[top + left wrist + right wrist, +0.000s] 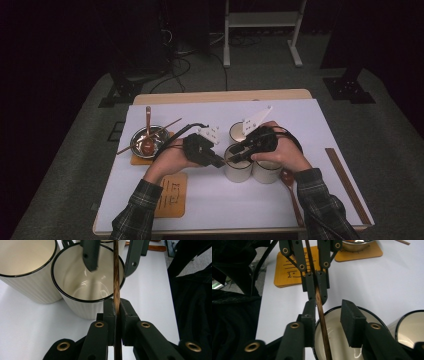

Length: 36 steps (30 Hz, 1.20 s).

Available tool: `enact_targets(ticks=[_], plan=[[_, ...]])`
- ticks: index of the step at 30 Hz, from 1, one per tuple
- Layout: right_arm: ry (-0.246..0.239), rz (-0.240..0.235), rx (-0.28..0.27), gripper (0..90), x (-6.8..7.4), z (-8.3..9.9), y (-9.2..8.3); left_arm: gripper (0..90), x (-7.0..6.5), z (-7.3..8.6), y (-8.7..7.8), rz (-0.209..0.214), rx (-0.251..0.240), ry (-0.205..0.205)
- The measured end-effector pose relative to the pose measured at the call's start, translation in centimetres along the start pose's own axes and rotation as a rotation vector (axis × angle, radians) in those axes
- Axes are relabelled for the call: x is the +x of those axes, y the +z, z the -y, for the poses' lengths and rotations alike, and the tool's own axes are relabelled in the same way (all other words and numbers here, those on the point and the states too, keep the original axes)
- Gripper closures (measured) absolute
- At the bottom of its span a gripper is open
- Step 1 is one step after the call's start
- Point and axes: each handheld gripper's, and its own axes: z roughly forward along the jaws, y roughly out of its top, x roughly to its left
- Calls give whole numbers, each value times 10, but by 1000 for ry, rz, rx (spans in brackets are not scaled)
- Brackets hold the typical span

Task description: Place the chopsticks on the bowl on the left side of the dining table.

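Gripping: left gripper [117, 308] clamps the chopstick [116, 277] tight.
Right gripper [329, 315]: jaws apart, chopstick between them, one pad touching.
Below: cup [75, 293].

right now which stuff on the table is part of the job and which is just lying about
In the job:
- chopstick
- left claw, shut on the chopstick
- right claw, open around the chopstick
- cup under the chopstick

Lying about:
- metal bowl with spoon
- wooden coaster
- loose spoon
- wooden strip
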Motion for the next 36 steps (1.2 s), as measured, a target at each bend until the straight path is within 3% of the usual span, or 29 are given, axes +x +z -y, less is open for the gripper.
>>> enact_targets(ticks=[10,36], plan=[[11,42,-36,525,-2,3,-8,847,1,1,-2,-1,8,-2],[68,138,-114,486,-9,24,-44,846,3,5,-6,-4,16,-7]])
